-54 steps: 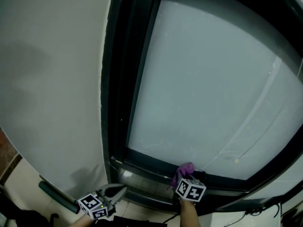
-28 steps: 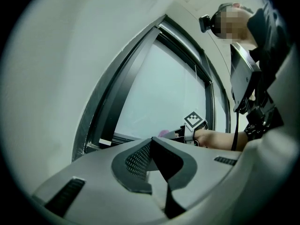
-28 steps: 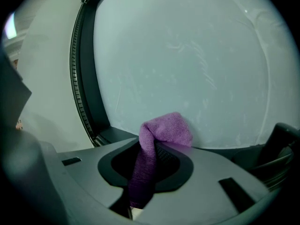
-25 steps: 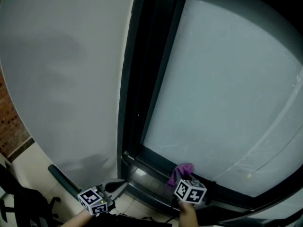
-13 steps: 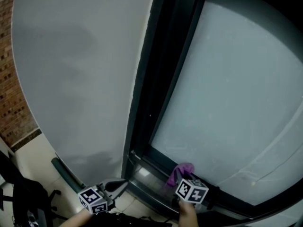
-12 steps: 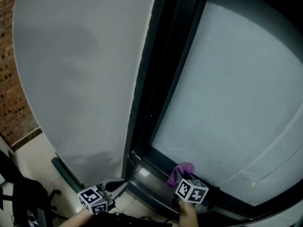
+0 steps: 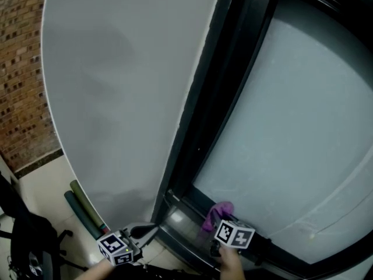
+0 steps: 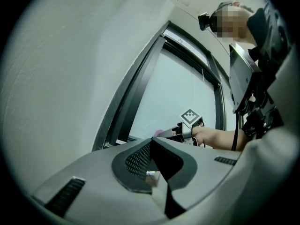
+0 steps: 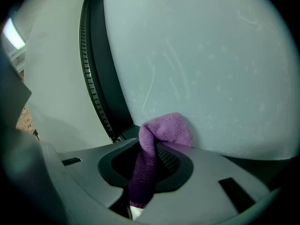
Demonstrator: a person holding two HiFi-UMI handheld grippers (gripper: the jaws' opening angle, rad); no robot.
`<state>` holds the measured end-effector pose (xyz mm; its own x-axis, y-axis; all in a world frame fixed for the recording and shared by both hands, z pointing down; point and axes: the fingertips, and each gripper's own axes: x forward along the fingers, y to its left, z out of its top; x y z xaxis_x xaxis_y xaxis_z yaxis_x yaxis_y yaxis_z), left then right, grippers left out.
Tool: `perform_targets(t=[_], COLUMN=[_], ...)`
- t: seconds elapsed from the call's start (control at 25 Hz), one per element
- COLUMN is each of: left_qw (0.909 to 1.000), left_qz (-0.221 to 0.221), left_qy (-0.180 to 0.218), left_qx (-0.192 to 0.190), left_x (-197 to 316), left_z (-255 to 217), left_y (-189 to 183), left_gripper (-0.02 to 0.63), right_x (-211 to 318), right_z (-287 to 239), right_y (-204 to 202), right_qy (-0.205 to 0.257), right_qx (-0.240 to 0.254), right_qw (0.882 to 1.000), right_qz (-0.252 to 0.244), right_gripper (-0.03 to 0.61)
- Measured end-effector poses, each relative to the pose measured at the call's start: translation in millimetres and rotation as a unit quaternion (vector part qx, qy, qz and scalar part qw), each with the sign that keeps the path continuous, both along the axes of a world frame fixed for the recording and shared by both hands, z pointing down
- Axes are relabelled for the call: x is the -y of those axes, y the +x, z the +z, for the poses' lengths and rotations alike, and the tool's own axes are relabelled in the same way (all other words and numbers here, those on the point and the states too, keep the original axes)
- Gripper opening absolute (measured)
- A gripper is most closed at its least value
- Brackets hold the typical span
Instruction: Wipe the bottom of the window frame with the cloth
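Down at the foot of the window, the right gripper [image 7: 220, 223] has its fingers clamped on the purple cloth [image 9: 161, 131]. A strip of it runs down between the fingers, and a bunched fold stands past their tips, against the frosted glass pane [image 7: 291, 127] just above the bottom of the window frame [image 7: 185, 229]. Whether the cloth touches the rail itself I cannot tell, since the fingers cover that spot. The hand [image 7: 230, 266] behind the marker cube is cut off by the picture's edge. The left gripper [image 7: 151, 228] hangs well off to the left of the cloth, near the frame's lower corner, its fingers together with nothing between them. Beyond it, two dark green tubes [image 7: 81, 212] lean low against the pale wall [image 7: 116, 98]; what they are is hard to make out.
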<state>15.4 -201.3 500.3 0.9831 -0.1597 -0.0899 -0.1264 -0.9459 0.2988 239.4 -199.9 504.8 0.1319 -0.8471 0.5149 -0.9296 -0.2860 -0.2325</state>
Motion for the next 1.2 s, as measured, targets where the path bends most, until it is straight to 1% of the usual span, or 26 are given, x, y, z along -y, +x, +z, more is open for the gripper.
perform_targets(t=[0.24,0.44,0.76,0.88,1.04,1.2], left_qw=[0.9996,0.9989,0.9967,0.9947,0.993,0.9905], left_qz=[-0.023,-0.046,-0.078,-0.099,-0.114,-0.135], left_qy=[0.013,0.009,0.021,0.028,0.032,0.027], left_qx=[0.001,0.006,-0.004,0.003,-0.008,0.0], left_x=[11,18,24,30,33,35], left_z=[1,1,-16,-16,-20,-13], left_y=[-13,-17,-26,-39,-51,-66], left_gripper=[0.003,0.003,0.003,0.003,0.003,0.003], right_x=[22,40,64,68,80,92], right_z=[3,6,1,1,4,7], right_y=[-10,-12,-17,-23,-31,-42], right_qy=[0.0,-0.011,-0.025,-0.029,-0.035,-0.043], right_qx=[0.005,0.003,-0.001,-0.01,-0.017,-0.037], right_qw=[1.0,0.999,0.996,0.995,0.993,0.99], right_qz=[-0.022,-0.049,-0.086,-0.097,-0.11,-0.127], right_gripper=[0.084,0.084,0.084,0.084,0.084,0.084])
